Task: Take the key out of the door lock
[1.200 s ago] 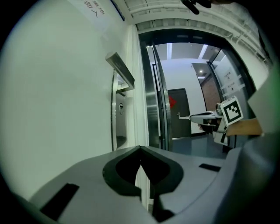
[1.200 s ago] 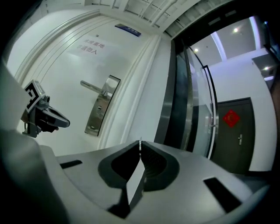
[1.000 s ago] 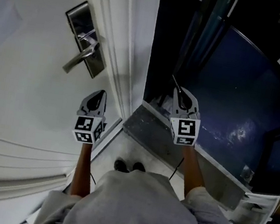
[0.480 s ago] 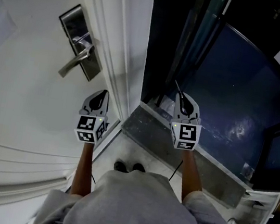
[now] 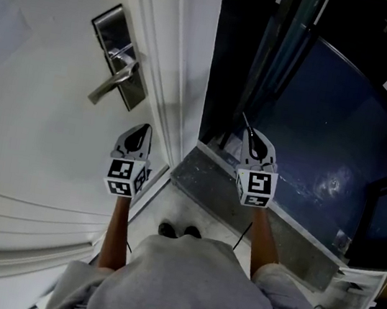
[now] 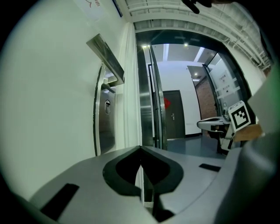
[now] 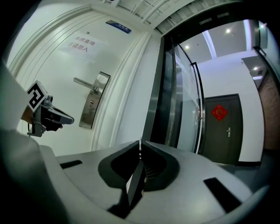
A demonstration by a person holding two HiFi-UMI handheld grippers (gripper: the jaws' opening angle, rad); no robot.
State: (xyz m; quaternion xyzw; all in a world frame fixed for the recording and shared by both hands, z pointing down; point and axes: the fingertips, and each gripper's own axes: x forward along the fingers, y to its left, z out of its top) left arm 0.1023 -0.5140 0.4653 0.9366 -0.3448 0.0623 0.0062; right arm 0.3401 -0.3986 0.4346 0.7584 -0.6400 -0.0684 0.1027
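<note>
The steel lock plate (image 5: pixel 114 37) with its lever handle (image 5: pixel 115 79) sits on the white door at upper left. Its keyhole (image 6: pixel 107 105) shows no key in it. My right gripper (image 5: pixel 252 133) hangs in front of the dark doorway, well right of the lock. It is shut on a thin key (image 5: pixel 245 120) that pokes out past its tip, seen edge-on as a sliver (image 7: pixel 140 146). My left gripper (image 5: pixel 139 130) is shut and empty, below the lock and close to the door frame; its jaws meet (image 6: pixel 141 149).
A white door frame (image 5: pixel 173 60) separates the door from a dark glass panel (image 5: pixel 317 111). A grey threshold (image 5: pixel 211 178) lies below my right gripper. The person's shoes (image 5: pixel 178 229) stand near it. Down the corridor is a dark door with a red ornament (image 7: pixel 220 113).
The head view swung slightly and came back. Both grippers stay shut in about the same places.
</note>
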